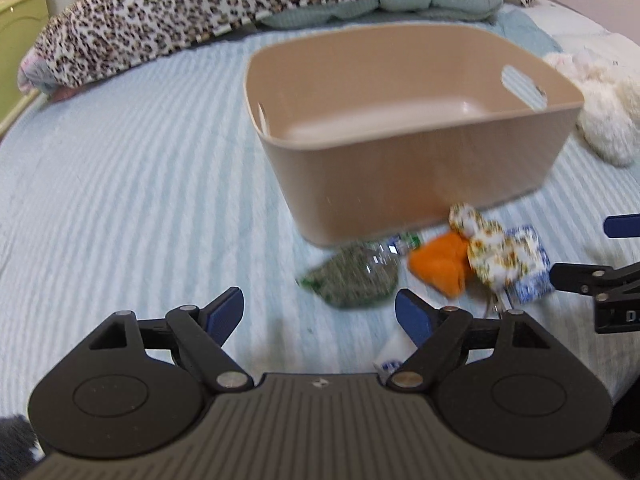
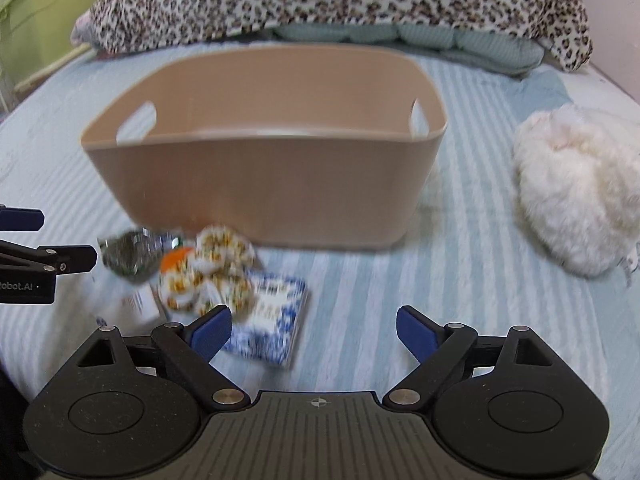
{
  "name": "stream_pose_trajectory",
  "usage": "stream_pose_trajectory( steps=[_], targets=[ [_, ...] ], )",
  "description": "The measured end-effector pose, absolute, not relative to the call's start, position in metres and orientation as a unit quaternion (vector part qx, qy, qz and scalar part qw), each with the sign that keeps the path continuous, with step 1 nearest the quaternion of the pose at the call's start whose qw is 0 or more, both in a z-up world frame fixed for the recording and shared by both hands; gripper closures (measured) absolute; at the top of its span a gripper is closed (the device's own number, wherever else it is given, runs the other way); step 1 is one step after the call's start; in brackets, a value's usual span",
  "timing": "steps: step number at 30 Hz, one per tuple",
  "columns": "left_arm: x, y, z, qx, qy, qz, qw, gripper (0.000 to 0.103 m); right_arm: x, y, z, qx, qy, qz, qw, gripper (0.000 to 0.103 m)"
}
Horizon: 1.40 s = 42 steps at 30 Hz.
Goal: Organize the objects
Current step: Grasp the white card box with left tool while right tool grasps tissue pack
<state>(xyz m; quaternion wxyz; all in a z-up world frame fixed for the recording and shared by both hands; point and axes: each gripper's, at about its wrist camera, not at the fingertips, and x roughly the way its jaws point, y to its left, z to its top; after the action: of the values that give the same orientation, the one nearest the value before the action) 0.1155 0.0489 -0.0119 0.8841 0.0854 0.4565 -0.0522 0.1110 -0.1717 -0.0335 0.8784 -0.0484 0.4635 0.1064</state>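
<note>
— Left tongs [image 1: 319,310]: spread wide, nothing between blue pads [image 1: 228,312]. Over striped sheet [image 1: 132,184], aimed just left of the pile.

— Right tongs [image 2: 314,330]: also wide, nothing held. Left pad overlapping edge of blue-white packet [image 2: 276,320] in that view; contact not determinable. Right tongs also seen at right edge of left view [image 1: 600,264], left tongs at left edge of right view [image 2: 36,256].

— Pile contents?

— Green-flecked clear bag [image 1: 354,278], touching orange plush [image 1: 440,266]. Floral cloth [image 1: 486,250] lying partly over plush and over blue-white packet [image 1: 528,276]. White box [image 2: 132,306] beside bag, half hidden by left tongs in left view. All blurred; labels unreadable.

— Position relative to bin?

— Just in front of tan bin [image 1: 400,184], near its lower right corner in left view, lower left in right view. Bin upright, handle cutouts in both end walls, visible floor bare.

— Farther out?

— White fluffy toy [image 2: 576,192] right of bin, well apart from pile. Leopard blanket [image 2: 320,0] across back, over a pale green pillow [image 2: 440,36]. Green furniture [image 1: 20,48] at far left.
</note>
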Motion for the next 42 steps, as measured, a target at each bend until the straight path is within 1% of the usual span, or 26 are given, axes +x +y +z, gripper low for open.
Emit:
stream_pose_trajectory(
  steps=[11,19,26,28,31,33,34,35,36,37,39,41,42],
  targets=[
    [0.109,0.045,-0.031,0.074,0.485,-0.103,0.865,0.019,0.106,-0.168,-0.060,-0.051,0.488,0.123,0.862,0.012],
    [0.110,0.034,-0.046,0.101,0.496,-0.114,0.855,0.019,0.107,-0.161,-0.064,-0.053,0.483,0.141,0.863,0.012],
    [0.115,0.036,-0.055,0.102,0.496,-0.110,0.855,0.020,0.117,-0.161,-0.077,-0.048,0.493,0.132,0.858,0.012],
    [0.116,0.036,-0.057,0.094,0.492,-0.113,0.858,0.021,0.120,-0.162,-0.078,-0.038,0.493,0.130,0.859,0.012],
    [0.117,0.035,-0.059,0.082,0.487,-0.124,0.861,0.029,0.123,-0.161,-0.080,-0.034,0.488,0.128,0.863,0.013],
    [0.116,0.033,-0.059,0.083,0.480,-0.135,0.863,0.041,0.124,-0.158,-0.082,-0.038,0.484,0.127,0.865,0.016],
    [0.116,0.031,-0.059,0.086,0.478,-0.142,0.862,0.044,0.124,-0.157,-0.083,-0.041,0.481,0.125,0.866,0.018],
    [0.114,0.029,-0.058,0.091,0.476,-0.150,0.862,0.051,0.123,-0.156,-0.083,-0.043,0.478,0.127,0.868,0.021],
    [0.113,0.027,-0.058,0.096,0.474,-0.156,0.862,0.059,0.122,-0.155,-0.084,-0.043,0.475,0.130,0.869,0.028],
    [0.110,0.025,-0.058,0.103,0.473,-0.160,0.860,0.063,0.121,-0.154,-0.083,-0.042,0.473,0.134,0.870,0.031],
    [0.107,0.021,-0.057,0.117,0.470,-0.165,0.859,0.070,0.120,-0.155,-0.081,-0.041,0.468,0.135,0.872,0.049],
    [0.104,0.019,-0.055,0.125,0.469,-0.167,0.858,0.071,0.119,-0.157,-0.080,-0.041,0.467,0.132,0.873,0.058],
    [0.102,0.019,-0.055,0.126,0.469,-0.166,0.858,0.071,0.118,-0.158,-0.079,-0.041,0.467,0.132,0.873,0.058]
  ],
)
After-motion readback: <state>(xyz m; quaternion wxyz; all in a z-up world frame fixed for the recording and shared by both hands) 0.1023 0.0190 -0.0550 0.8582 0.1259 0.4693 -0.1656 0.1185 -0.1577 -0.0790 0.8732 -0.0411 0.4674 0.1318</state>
